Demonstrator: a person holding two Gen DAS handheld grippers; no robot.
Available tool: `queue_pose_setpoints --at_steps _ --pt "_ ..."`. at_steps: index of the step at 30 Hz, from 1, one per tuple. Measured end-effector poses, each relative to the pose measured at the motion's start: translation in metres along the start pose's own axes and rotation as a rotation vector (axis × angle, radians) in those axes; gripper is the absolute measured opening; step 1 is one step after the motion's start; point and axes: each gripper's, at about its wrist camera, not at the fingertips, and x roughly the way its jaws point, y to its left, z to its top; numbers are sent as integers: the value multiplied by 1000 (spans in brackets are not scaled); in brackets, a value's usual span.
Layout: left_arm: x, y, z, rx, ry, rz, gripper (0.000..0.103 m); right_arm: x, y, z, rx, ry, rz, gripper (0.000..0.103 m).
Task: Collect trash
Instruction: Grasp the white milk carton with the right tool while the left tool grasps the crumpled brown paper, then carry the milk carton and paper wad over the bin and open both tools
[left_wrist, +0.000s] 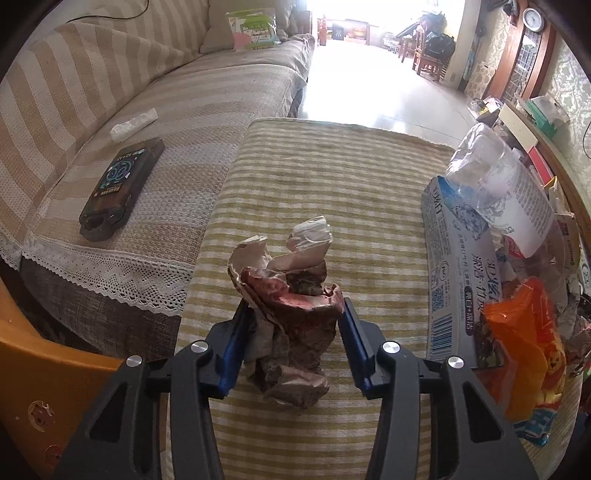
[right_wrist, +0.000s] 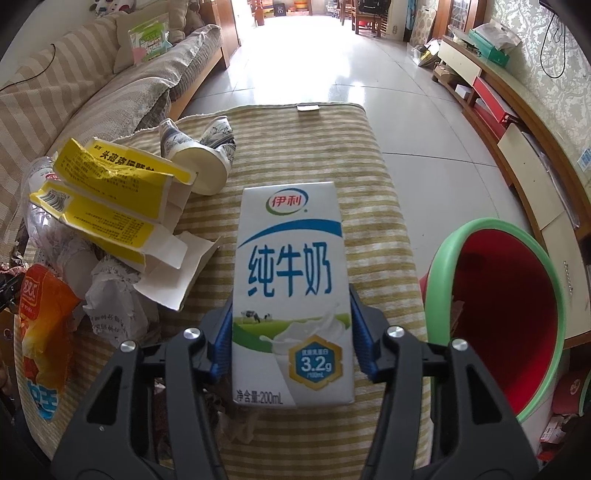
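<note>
My left gripper (left_wrist: 293, 314) is shut on a crumpled brown and red paper wad (left_wrist: 291, 314), held just over the striped cloth (left_wrist: 332, 184) of a table. To its right lie a blue and white toothpaste box (left_wrist: 458, 266), a clear plastic bottle (left_wrist: 498, 184) and an orange snack bag (left_wrist: 528, 350). My right gripper (right_wrist: 291, 314) is shut on a white milk carton (right_wrist: 291, 280) above the same cloth (right_wrist: 369, 155). A red bin with a green rim (right_wrist: 506, 306) stands on the floor to the right.
A torn yellow box (right_wrist: 110, 195), two crushed paper cups (right_wrist: 207, 155), crumpled paper (right_wrist: 114, 299) and an orange bag (right_wrist: 40, 325) lie left of the carton. A striped sofa (left_wrist: 110, 92) with a dark device (left_wrist: 122, 188) is on the left. A low cabinet (right_wrist: 517, 129) runs along the right wall.
</note>
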Motion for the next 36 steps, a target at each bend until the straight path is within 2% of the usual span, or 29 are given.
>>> queue_pose_setpoints --at_steps 10,19,28,36 --pt "-49 -4 -5 2 -80 -45 43 -49 -7 4 13 -98 19 52" --pt "-110 -25 -6 36 -174 -88 43 -101 -12 -13 32 -167 67 52" --pt "-161 -76 -3 110 -242 -158 43 -144 -35 -32 77 -233 95 52" --pt "-177 -142 -2 198 -255 -223 43 -165 -78 -42 150 -280 96 52"
